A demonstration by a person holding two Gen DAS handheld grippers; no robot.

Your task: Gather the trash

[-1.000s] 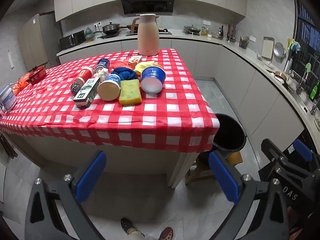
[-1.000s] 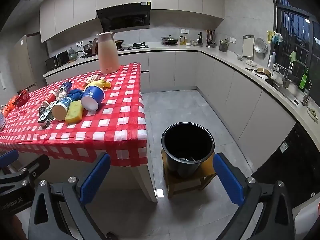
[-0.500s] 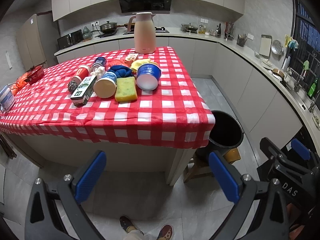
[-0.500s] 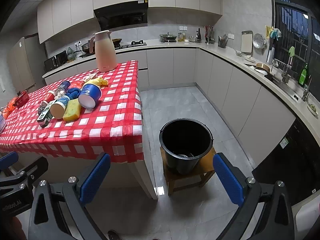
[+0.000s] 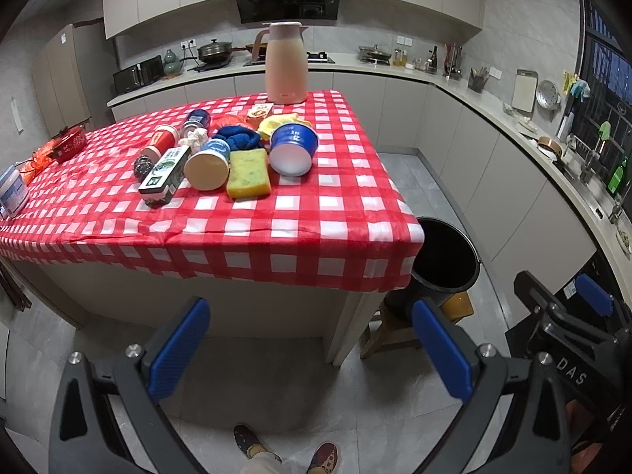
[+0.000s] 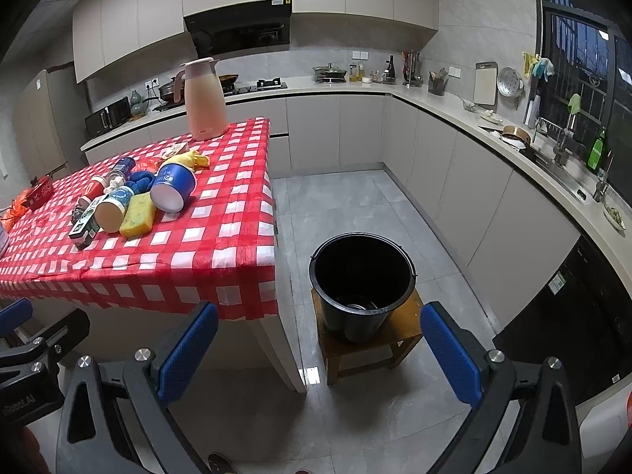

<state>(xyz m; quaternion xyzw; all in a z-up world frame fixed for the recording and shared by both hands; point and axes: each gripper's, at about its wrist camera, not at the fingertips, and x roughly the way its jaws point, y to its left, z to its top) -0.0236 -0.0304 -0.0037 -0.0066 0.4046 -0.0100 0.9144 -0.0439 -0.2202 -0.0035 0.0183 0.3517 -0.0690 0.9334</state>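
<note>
Glossy wrinkled plastic tablecloth (image 5: 221,213); porous sponge (image 5: 248,172); matt black plastic bucket (image 6: 361,276) on wooden stool (image 6: 399,333); smooth grey floor tiles (image 6: 355,205).

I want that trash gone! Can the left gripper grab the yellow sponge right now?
Probably not yet. The open left gripper hangs below the table edge, well short of the yellow rectangular sponge; nothing blocks the way from the front.

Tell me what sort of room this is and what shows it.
A home kitchen, most likely. A range hood hangs over a hob with pots, a long counter runs around the corner to a sink with a tap, and a table in a red checked cloth stands in the middle.
</note>
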